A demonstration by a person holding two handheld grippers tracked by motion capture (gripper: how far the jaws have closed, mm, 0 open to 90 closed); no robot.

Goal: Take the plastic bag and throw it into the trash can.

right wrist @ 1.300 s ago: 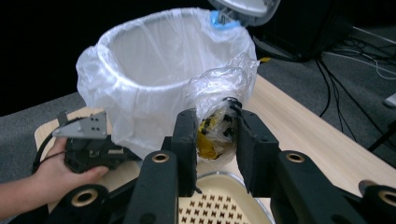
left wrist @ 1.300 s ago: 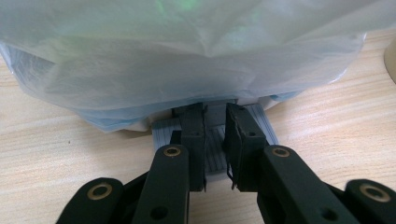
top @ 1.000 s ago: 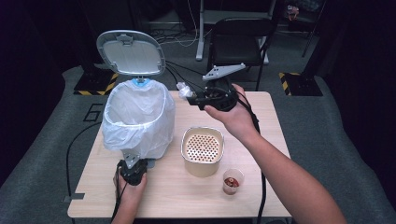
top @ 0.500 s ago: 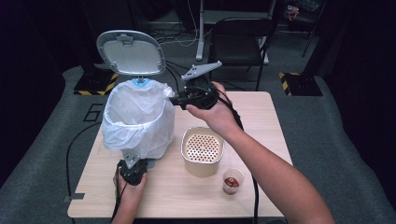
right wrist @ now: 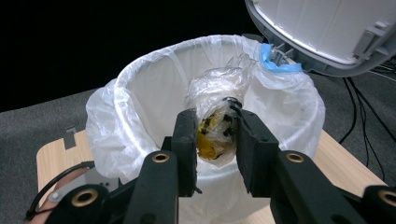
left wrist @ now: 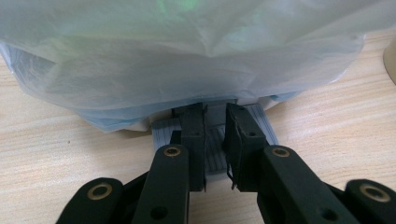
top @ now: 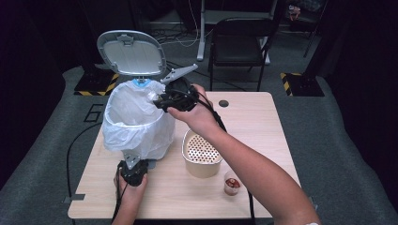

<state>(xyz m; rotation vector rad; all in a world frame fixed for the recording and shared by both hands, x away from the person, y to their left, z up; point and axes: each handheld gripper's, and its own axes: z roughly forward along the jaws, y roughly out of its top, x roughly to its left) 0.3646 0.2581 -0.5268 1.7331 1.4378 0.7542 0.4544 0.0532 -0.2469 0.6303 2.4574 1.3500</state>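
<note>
From above, the right claw [top: 162, 99] holds a crumpled plastic wrapper [top: 152, 96] over the lined pedal bin [top: 133, 124], whose lid [top: 131, 52] stands open. A perforated bowl [top: 202, 153] and a small cup [top: 232, 183] sit on the bench [top: 263, 136] nearby.

The left claw [left wrist: 215, 140] is clamped on the bin's pedal [left wrist: 212, 140], the liner [left wrist: 187, 60] hanging just above.

The right claw [right wrist: 215, 140] pinches the wrapper [right wrist: 215, 116] above the bin's mouth.

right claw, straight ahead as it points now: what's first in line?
Judging by the right gripper view, the right claw, shut on a crumpled plastic wrapper, points into the open bin; first contact is probably the white liner bag on the far inner wall, though depth is unclear.
</note>
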